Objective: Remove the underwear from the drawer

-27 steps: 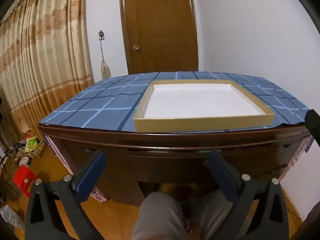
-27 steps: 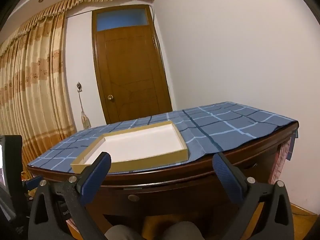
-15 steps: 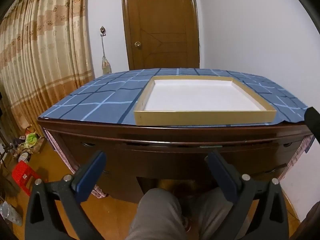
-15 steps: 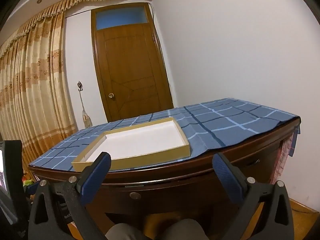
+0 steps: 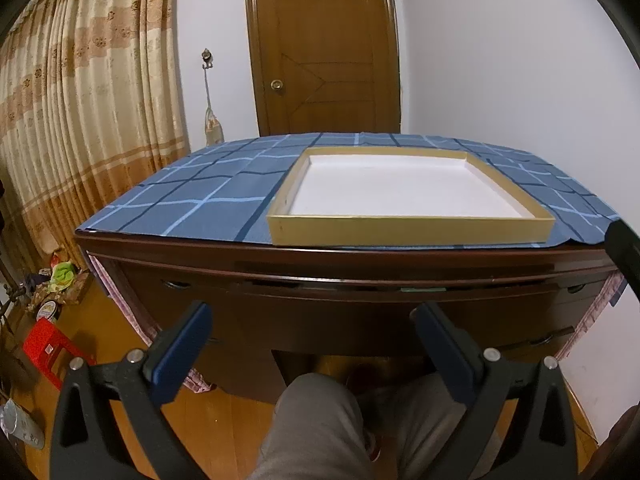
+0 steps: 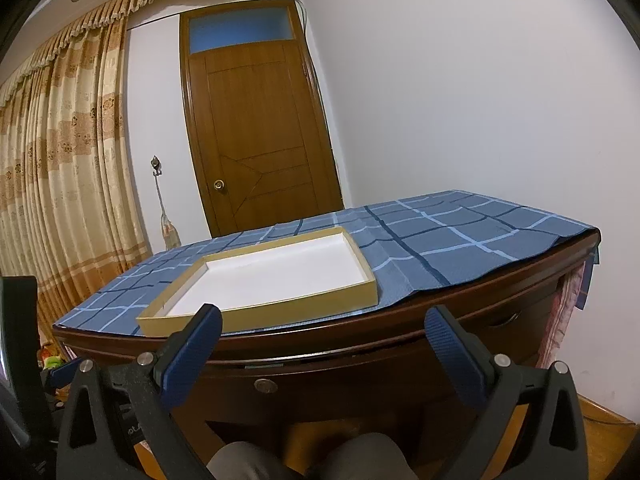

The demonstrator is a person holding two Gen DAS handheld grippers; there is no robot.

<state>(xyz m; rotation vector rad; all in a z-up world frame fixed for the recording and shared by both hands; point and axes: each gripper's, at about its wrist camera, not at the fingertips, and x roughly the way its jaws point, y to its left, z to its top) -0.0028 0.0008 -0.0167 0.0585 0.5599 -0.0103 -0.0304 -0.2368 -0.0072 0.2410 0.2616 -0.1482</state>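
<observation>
A dark wooden desk has a closed centre drawer (image 5: 384, 304) under its top; the drawer also shows in the right wrist view (image 6: 360, 376) with a round metal knob (image 6: 266, 385). No underwear is in view. My left gripper (image 5: 310, 320) is open and empty, held in front of the drawer. My right gripper (image 6: 320, 330) is open and empty, just before the desk edge, above the knob. A shallow empty cardboard tray (image 5: 408, 232) with a white inside sits on the blue checked cloth (image 5: 200, 200); the tray also shows in the right wrist view (image 6: 260, 316).
A brown door (image 6: 256, 140) and a white wall stand behind the desk. Beige curtains (image 5: 80, 120) hang at the left. A red stool (image 5: 44, 348) and clutter lie on the floor at the left. The person's knees (image 5: 316, 424) are under the desk.
Both grippers have moved a little closer to the desk front and tilted slightly; the desk looks larger. Both stay open and empty.
</observation>
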